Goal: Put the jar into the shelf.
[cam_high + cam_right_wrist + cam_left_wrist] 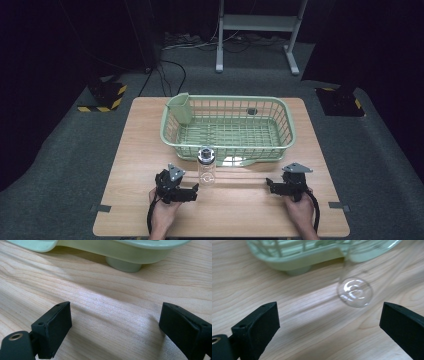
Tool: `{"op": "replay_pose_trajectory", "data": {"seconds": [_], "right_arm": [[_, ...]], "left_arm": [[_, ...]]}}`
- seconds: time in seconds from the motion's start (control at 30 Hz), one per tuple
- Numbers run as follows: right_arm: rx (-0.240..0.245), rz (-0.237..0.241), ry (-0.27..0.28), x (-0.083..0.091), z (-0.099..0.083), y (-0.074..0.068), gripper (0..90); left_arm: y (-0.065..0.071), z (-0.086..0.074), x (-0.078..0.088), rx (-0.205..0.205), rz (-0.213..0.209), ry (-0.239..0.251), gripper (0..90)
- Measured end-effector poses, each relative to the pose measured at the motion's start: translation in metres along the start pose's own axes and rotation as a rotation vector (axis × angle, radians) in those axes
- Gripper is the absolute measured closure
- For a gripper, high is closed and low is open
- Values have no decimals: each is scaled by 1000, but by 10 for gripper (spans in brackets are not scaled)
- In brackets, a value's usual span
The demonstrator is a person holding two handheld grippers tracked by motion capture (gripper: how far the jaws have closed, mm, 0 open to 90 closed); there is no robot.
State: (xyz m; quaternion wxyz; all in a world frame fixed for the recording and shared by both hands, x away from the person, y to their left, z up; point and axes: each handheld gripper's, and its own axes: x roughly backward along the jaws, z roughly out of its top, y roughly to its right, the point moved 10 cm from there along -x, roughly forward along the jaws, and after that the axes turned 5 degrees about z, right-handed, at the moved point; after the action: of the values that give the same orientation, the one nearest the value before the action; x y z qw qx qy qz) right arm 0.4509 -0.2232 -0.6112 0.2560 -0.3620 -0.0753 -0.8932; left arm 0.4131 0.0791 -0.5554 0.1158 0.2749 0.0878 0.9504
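A wooden table (235, 210) seen from above, with a person's two hands reaching in from the near edge, each holding a black two-jaw gripper. A clear glass jar (206, 167) stands upright on the table just in front of a pale green wire basket (172, 132), near the middle of the basket's near wall; whether jar and basket touch cannot be told. The left gripper (192, 192) rests low on the table just to the left of the jar, aimed toward it, its jaws spread wide apart and holding nothing. In the left gripper view the jar's round transparent base (355, 292) sits ahead of the jaws and toward the right one, not yet between them. The right gripper (270, 186) lies well to the right of the jar, jaws likewise wide apart and empty, facing bare wood and one of the basket's feet (123, 265).

The step in hand looks like the approach to pick up the jar, with no grasp made yet. The next move likely calls for the left gripper to slide forward and shift right until the jar is centred between the jaws, then close gently, since smooth glass may slip or tip.

The basket is open-topped with a small solid green cup compartment (179, 107) at its far left corner; the main bay appears empty. The jar appears empty, and a dark ring shows at its mouth
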Motion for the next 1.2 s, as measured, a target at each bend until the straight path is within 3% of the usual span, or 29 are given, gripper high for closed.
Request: {"op": "replay_pose_trajectory", "data": {"seconds": [0.37, 0.53, 0.6, 0.67, 0.77, 0.8, 1.2], "right_arm": [[0, 0, 0, 0, 0, 0, 106], [0, 0, 0, 0, 0, 0, 106], [0, 0, 0, 0, 0, 0, 106], [0, 0, 0, 0, 0, 0, 106], [0, 0, 0, 0, 0, 0, 106], [0, 0, 0, 0, 0, 0, 106], [-1, 0, -2, 0, 0, 0, 105]], "left_arm": [[34, 14, -2, -12, -72, 18, 34], [43, 17, -10, -15, -86, 3, 40], [42, 18, -14, -22, -68, -7, 43], [44, 20, -14, -21, -85, -7, 49], [46, 25, -17, 0, -90, 3, 71], [20, 13, -4, -357, -99, -182, 86], [32, 25, -17, -362, -102, -160, 163]]}}
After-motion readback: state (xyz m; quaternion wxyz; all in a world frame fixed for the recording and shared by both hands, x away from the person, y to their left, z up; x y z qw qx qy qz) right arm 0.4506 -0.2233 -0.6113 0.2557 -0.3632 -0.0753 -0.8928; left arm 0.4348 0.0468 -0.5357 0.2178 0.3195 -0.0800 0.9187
